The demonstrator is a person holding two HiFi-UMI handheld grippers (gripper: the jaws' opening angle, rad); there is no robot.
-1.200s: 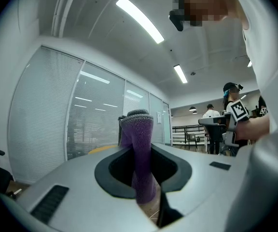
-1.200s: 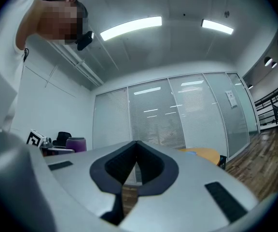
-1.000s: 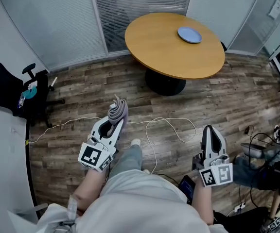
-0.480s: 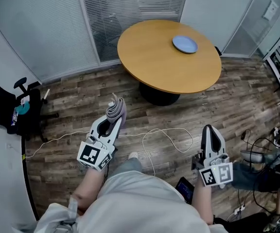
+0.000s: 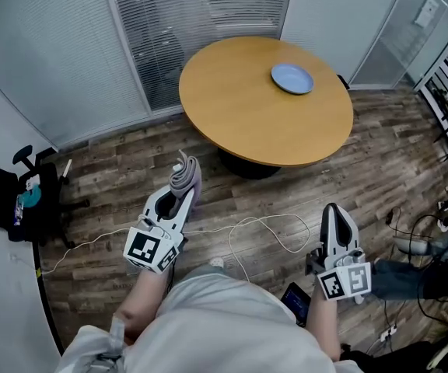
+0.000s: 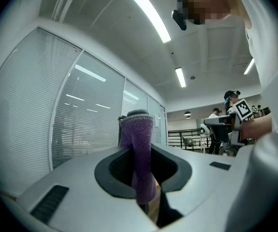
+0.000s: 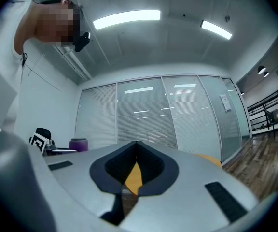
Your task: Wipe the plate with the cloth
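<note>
Left hand-held gripper [image 5: 187,193] pinching cloth [image 5: 185,172], right [image 5: 335,208] apparently closed, floor cable [image 5: 274,221], plate [image 5: 292,78] on table [image 5: 243,111]

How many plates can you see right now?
1. The blue plate sits on the round wooden table, toward its far right side; none seem hidden.

Round wooden table [image 5: 255,103], plank floor [image 5: 379,177], blinds [image 5: 201,10], office chair [image 5: 22,200]
</note>
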